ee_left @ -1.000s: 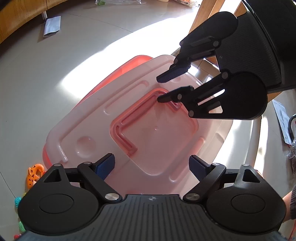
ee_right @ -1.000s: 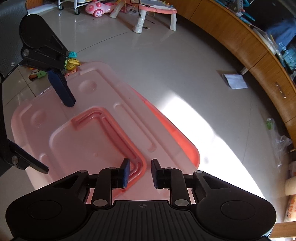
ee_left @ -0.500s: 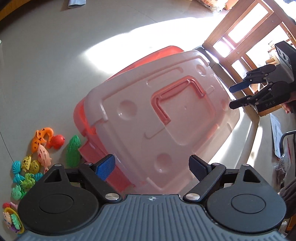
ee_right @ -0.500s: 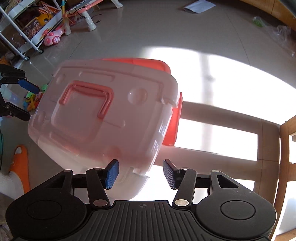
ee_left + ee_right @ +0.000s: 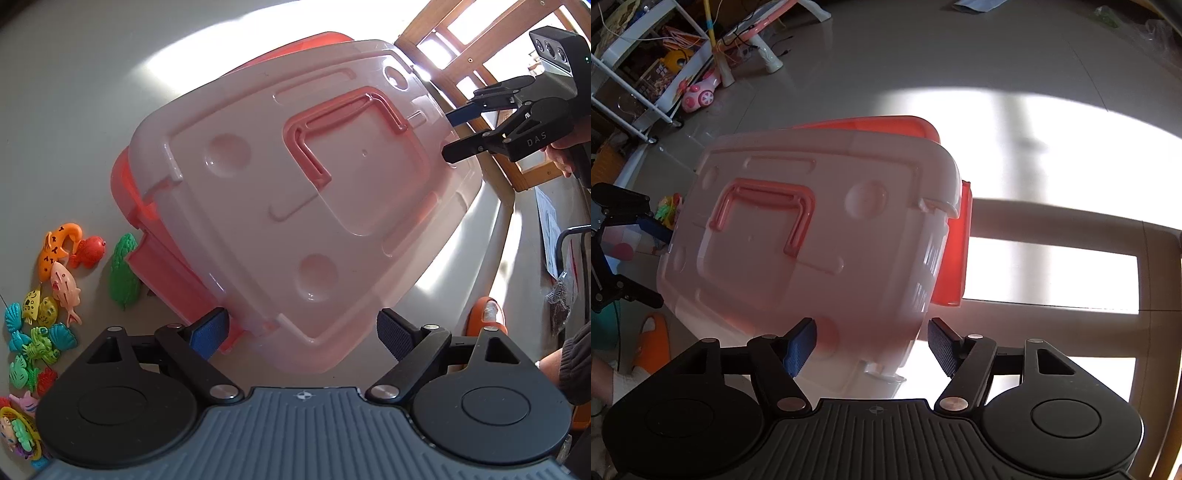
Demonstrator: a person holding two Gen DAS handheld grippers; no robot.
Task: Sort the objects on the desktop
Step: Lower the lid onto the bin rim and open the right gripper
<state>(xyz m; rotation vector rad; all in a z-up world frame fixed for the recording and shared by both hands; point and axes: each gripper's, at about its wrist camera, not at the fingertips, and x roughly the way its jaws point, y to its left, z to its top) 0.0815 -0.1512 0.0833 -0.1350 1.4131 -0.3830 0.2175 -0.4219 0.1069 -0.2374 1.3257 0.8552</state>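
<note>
You can read one marking for certain — the letters "DAS", printed pale on the black body of the right gripper (image 5: 460, 131), seen from the left wrist view at the upper right. On the end wall of the storage box (image 5: 849, 236), in the right wrist view, there are raised moulded characters in two patches, but you cannot make them out. The packaging on the white shelf (image 5: 646, 85) at the far left carries printing — too small and blurred to read.
</note>
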